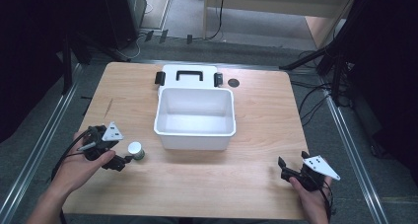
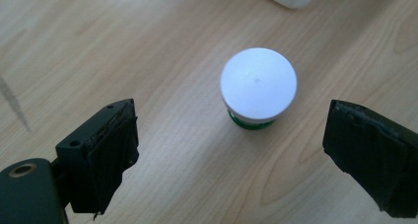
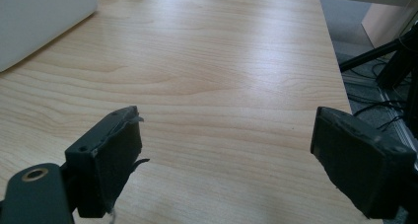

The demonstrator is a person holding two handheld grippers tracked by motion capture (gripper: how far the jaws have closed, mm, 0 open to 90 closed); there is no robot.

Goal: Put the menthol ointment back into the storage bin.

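Small white-capped, green-based round jar [image 1: 135, 150] upright on light wood table [image 1: 256, 135], just ahead of L gripper [image 1: 122, 161] w/ jaws spread, unpinched, far from R gripper [image 1: 283, 167], also agape, empty; top-down in left gripper view [image 2: 258, 86], near white plastic bin [image 1: 194, 118].

Small white-lidded green jar [image 2: 258, 88] upright on table, untouched.

Jar [image 1: 135, 149] left of bin [image 1: 195, 116]; lid [image 1: 189, 76] behind.
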